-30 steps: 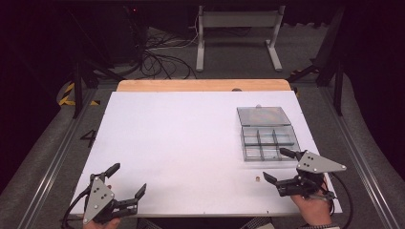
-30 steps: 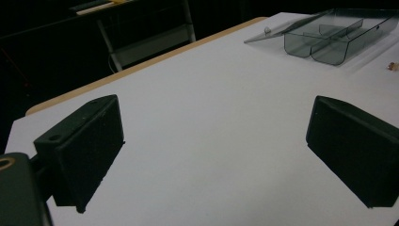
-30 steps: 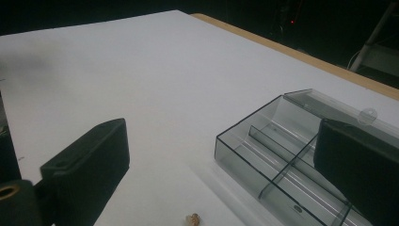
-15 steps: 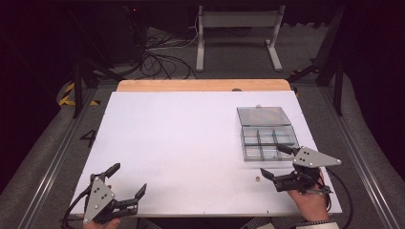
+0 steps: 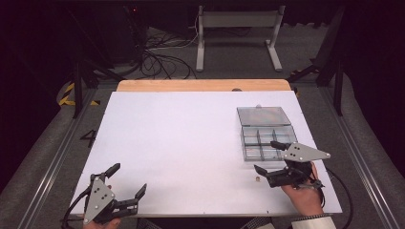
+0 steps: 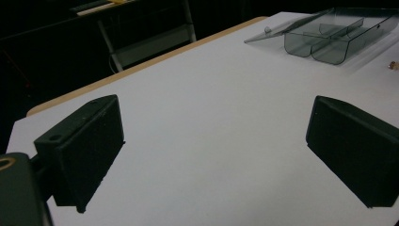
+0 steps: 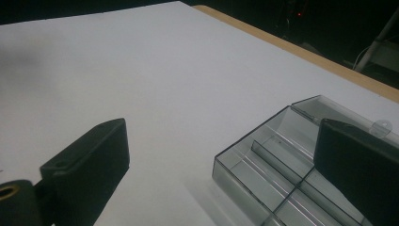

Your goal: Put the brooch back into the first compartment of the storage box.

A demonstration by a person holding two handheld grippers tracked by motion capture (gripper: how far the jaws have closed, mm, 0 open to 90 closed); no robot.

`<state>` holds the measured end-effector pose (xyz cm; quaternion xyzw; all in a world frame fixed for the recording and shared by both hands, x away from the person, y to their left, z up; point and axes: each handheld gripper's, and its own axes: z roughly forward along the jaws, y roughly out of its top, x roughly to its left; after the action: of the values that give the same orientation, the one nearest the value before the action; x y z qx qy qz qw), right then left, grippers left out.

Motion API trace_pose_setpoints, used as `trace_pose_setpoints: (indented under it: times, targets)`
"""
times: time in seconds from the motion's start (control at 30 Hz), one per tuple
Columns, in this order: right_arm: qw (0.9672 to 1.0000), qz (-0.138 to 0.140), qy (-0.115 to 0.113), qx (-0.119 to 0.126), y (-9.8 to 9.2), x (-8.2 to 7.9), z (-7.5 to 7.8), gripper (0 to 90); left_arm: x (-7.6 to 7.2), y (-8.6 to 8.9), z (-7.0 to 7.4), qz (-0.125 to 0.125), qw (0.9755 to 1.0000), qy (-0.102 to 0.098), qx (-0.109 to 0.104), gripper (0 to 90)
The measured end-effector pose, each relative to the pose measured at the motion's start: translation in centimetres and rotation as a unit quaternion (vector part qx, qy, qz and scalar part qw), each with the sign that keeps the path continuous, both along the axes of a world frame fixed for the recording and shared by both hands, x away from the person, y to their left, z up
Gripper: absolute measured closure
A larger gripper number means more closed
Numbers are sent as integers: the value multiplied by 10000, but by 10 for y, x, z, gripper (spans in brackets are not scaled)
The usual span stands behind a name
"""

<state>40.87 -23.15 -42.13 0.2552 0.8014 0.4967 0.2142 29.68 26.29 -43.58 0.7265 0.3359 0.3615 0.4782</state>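
Note:
A clear plastic compartment box point(image 5: 265, 138) lies on the right of the white table, its lid point(image 5: 262, 116) folded flat behind it. A tiny brass-coloured piece point(image 5: 257, 179) rests on the table just in front of the box. My right gripper point(image 5: 268, 157) hovers open at the box's near edge, one jaw over the front compartments and the other near the small piece. In the right gripper view the box point(image 7: 277, 165) sits between the wide-apart jaws, its compartments looking empty. My left gripper point(image 5: 127, 180) stands open at the near left corner with nothing between its jaws.
The white board point(image 5: 181, 143) has a wooden strip point(image 5: 200, 85) along its far edge. In the left gripper view the box point(image 6: 329, 35) and the small piece point(image 6: 391, 66) lie far off at the upper right. Metal rails, cables and a stand surround the table.
My right gripper has shifted a little left and forward, closer over the box's near edge. The left gripper has stayed where it was.

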Motion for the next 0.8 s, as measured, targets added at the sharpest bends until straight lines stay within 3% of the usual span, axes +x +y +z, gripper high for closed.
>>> trace_pose_setpoints:
  times: [0.23, 0.8]
  targets:
    - [9996, 74, 263, 29, -1, 3, 2, 52, 0, 0, 0, 7, 10000, 14, -16, 53]
    - [9953, 159, 750, -589, 5, 3, 4, 223, 0, 0, 0, 20, 10000, 3, -9, 53]
